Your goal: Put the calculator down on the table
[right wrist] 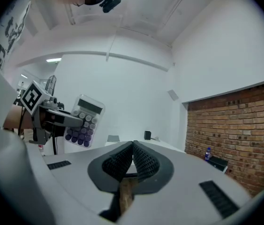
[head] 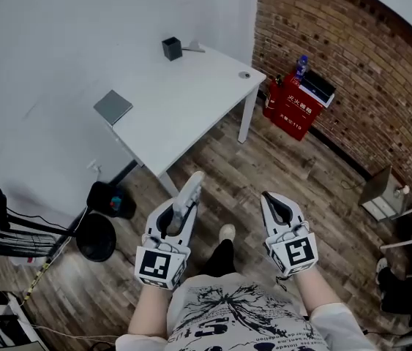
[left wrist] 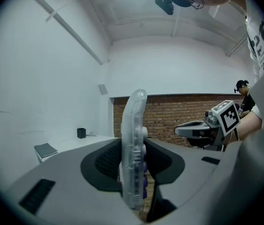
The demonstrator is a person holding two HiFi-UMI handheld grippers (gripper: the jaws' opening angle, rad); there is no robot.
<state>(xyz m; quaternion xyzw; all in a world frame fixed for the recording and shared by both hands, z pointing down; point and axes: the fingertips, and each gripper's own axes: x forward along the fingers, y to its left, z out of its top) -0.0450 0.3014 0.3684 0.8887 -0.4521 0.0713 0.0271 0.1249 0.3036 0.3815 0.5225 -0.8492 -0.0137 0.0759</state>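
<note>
A clear calculator (head: 190, 190) with purple and white keys stands on edge between the jaws of my left gripper (head: 186, 198), which is shut on it. In the left gripper view the calculator (left wrist: 135, 139) rises edge-on between the pads. The right gripper view catches its key face (right wrist: 84, 121) to the left. My right gripper (head: 271, 199) is shut with nothing in it, its pads (right wrist: 139, 159) touching. Both grippers hang over the wooden floor, short of the white table (head: 191, 115), which stands ahead and to the left.
On the table are a dark pen cup (head: 172, 47) at the far end, a grey notebook (head: 113, 107) on the left corner and a small round object (head: 244, 74). A red box (head: 293, 104) stands against the brick wall. A black stool (head: 96, 237) and cables lie at the left.
</note>
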